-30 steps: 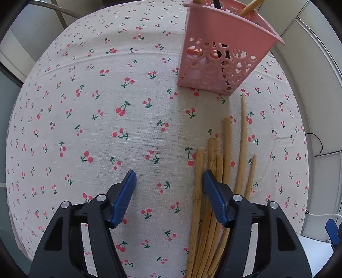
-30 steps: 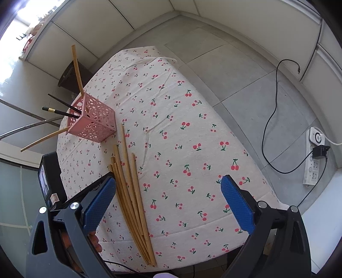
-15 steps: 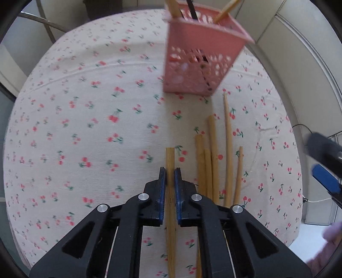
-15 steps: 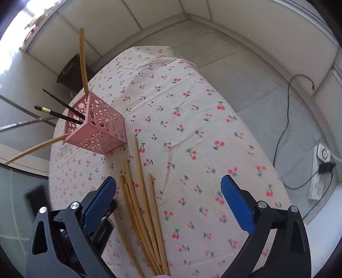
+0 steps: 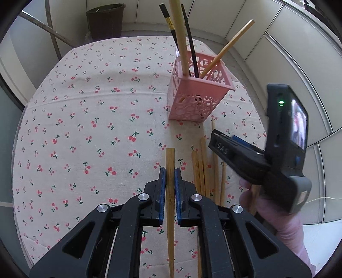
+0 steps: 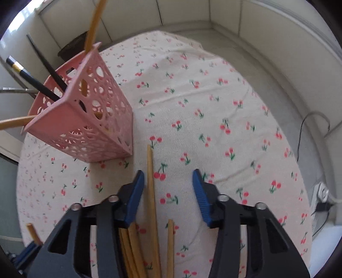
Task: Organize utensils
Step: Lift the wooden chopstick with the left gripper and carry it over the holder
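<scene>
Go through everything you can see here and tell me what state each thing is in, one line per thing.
Left tool: shut on the flat bamboo chopstick.
Right tool: jaws closing, a long chopstick between them, not yet pinched.
Pink basket: upright on the tablecloth, holding black and wooden chopsticks.
Loose chopsticks: lying flat in a bunch beside the basket.

Pale panelled walls (image 5: 288, 55) – grey tiled floor (image 6: 245, 57) – dark bin (image 5: 105, 20) in corner.
</scene>
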The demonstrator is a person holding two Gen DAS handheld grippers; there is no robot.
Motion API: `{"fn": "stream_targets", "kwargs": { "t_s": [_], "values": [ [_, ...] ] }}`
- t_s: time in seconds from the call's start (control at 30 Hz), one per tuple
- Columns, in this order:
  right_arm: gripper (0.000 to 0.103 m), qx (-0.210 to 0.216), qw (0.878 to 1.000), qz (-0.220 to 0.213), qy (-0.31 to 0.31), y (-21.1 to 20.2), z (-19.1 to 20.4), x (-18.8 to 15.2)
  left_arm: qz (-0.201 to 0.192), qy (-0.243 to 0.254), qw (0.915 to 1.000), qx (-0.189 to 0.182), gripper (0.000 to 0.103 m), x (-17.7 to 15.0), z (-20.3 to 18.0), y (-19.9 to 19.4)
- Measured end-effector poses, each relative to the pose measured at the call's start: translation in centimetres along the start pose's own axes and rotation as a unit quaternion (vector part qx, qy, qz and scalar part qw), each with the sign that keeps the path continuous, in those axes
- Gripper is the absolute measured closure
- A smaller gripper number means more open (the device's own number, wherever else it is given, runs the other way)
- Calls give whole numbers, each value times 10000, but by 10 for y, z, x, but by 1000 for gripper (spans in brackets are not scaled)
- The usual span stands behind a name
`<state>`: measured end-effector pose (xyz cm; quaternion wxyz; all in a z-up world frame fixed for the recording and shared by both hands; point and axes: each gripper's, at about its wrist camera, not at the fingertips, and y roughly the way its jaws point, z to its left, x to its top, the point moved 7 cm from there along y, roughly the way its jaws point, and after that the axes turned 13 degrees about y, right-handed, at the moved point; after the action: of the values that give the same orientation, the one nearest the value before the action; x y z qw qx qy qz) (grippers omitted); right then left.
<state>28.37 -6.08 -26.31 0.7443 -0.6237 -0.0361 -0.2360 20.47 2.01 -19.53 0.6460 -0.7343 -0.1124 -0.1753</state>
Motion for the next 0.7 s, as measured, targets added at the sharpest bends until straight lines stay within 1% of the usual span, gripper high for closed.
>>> {"fn": "stream_targets", "kwargs": {
  "t_s": [0.03,0.07,0.1,0.13,0.23,0.3,0.43,0.57,0.7],
  "values": [
    [85,-46,10000,-38,-54,0,2,0,-14,15,10000,-12,95,-3,0,-3],
    [91,9,9999,-24,-108,1,5,0,-22,36,10000,-22,95,-12,7,-16],
    [96,33,10000,-15,-91,2,5,0,-31,53,10000,-12,95,-13,8,-16],
    [97,119,9999,25,-28,3,3,0,-54,63,10000,28,95,-12,9,-19],
    [98,417,9986,234,229,1,-3,-1,-186,113,9998,31,95,-12,11,-31],
    [98,657,9968,202,399,-10,-10,-1,-317,175,9993,-15,95,-11,12,-39],
    [98,923,9947,-128,440,-48,-12,-1,-780,428,9960,-27,95,-8,6,-66],
    [98,1235,9903,-523,352,-103,-12,-4,-1212,642,9905,-78,95,-8,-1,-100],
    [98,1534,9843,-847,218,-155,-13,-13,-1512,721,9858,-90,96,-11,-4,-128]
  ]
}}
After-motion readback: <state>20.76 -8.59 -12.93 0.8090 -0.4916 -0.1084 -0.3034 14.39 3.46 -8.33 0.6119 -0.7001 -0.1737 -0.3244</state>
